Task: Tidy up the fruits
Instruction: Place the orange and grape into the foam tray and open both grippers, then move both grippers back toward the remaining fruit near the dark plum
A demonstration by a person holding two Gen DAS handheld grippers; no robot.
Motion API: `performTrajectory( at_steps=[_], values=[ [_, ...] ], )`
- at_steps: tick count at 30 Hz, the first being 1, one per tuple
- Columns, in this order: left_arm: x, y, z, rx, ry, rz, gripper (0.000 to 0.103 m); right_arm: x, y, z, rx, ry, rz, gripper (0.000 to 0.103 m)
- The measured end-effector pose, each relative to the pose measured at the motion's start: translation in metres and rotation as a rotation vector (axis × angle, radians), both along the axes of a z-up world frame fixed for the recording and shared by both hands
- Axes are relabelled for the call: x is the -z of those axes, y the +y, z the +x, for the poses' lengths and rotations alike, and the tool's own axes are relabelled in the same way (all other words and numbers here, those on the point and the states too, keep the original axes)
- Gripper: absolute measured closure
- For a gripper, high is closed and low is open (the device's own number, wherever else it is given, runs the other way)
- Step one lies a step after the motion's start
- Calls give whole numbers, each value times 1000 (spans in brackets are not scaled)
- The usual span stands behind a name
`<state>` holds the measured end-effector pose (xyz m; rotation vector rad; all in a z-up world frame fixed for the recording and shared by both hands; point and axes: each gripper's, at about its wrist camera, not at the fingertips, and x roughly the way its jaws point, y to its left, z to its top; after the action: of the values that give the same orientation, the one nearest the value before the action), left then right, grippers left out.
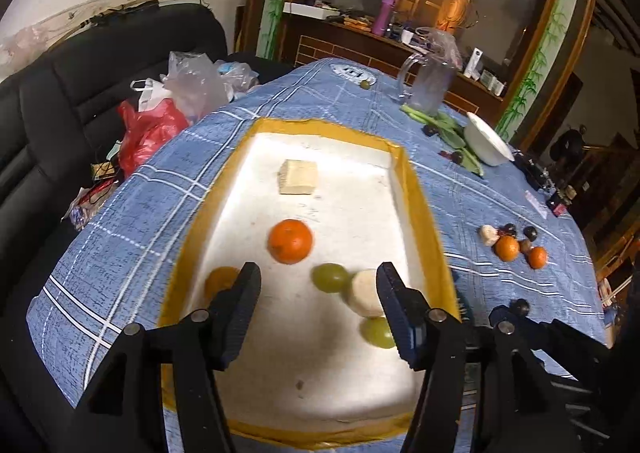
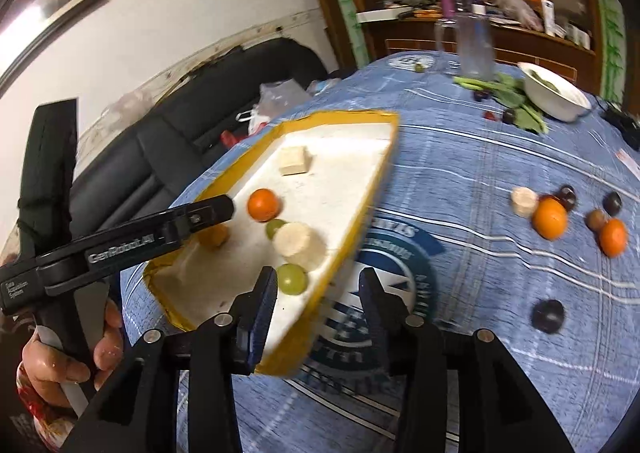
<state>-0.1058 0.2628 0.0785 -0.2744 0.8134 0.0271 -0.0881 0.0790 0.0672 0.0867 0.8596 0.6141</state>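
A white foam tray with a yellow taped rim (image 1: pixel 424 213) (image 2: pixel 360 189) lies on the blue cloth. In it are two oranges (image 1: pixel 290 241) (image 2: pixel 263 205), two green grapes (image 1: pixel 330 277) (image 2: pixel 292 279), a banana piece (image 1: pixel 364 293) (image 2: pixel 298 245) and a tan cube (image 1: pixel 299 177) (image 2: pixel 295 160). My left gripper (image 1: pixel 318 289) is open and empty above the tray's near half; it also shows in the right wrist view (image 2: pixel 192 221). My right gripper (image 2: pixel 318 289) is open and empty over the tray's near right rim. Loose fruit lies to the right: oranges (image 2: pixel 550 218), dark plums (image 2: pixel 548 316), a banana piece (image 2: pixel 525 202).
A white bowl (image 1: pixel 490 143) (image 2: pixel 556 95), green leaves (image 2: pixel 508 91) and a clear jug (image 1: pixel 430 85) (image 2: pixel 474 47) stand at the far side of the table. A black sofa (image 1: pixel 60 93) with plastic bags (image 1: pixel 160 113) lies to the left.
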Motion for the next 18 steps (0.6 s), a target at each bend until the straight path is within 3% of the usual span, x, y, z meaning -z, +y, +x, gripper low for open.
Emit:
performTrajectory(
  at_steps=[4,6,18],
  values=[
    [-8,-15,-6,27,-30,-4,36,0,-23,-3,59,6,36,53],
    [-9,-23,-6,43,-29,-2,36,1,-33,-2,80,4,46,49],
    [-15,-67,-12,173,-31,10,34,12,-74,0,188,40,65,44]
  ],
)
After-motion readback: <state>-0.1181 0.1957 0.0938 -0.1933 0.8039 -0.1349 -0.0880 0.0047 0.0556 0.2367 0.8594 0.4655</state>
